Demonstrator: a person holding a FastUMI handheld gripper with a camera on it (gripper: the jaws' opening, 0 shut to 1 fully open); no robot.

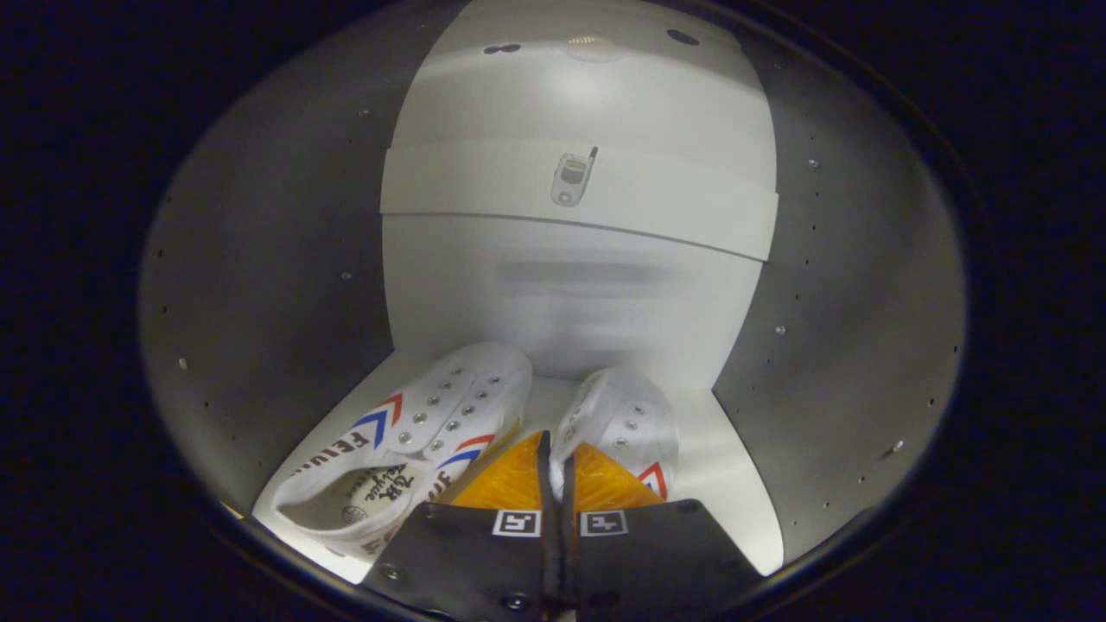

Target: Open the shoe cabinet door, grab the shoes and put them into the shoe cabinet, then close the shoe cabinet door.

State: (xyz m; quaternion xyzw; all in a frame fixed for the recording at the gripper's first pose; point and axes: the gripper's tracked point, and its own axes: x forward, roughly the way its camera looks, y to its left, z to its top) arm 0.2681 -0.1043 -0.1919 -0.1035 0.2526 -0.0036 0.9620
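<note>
I am looking into the open shoe cabinet. Two white canvas shoes stand side by side on its white bottom shelf [734,484], toes pointing at the back wall. The left shoe [415,441] has red and blue chevrons on its side and lies just left of my fingers. The right shoe [618,419] sits just ahead and to the right of them. My gripper [557,466] is closed down to a thin slit, and the inner edge of the right shoe's collar appears pinched in it. The heel of that shoe is hidden behind the fingers.
The cabinet's white back panel [570,294] rises close behind the shoes. An upper shelf board [674,207] crosses above. Grey side walls [259,285] [855,302] with rows of small holes close in on both sides.
</note>
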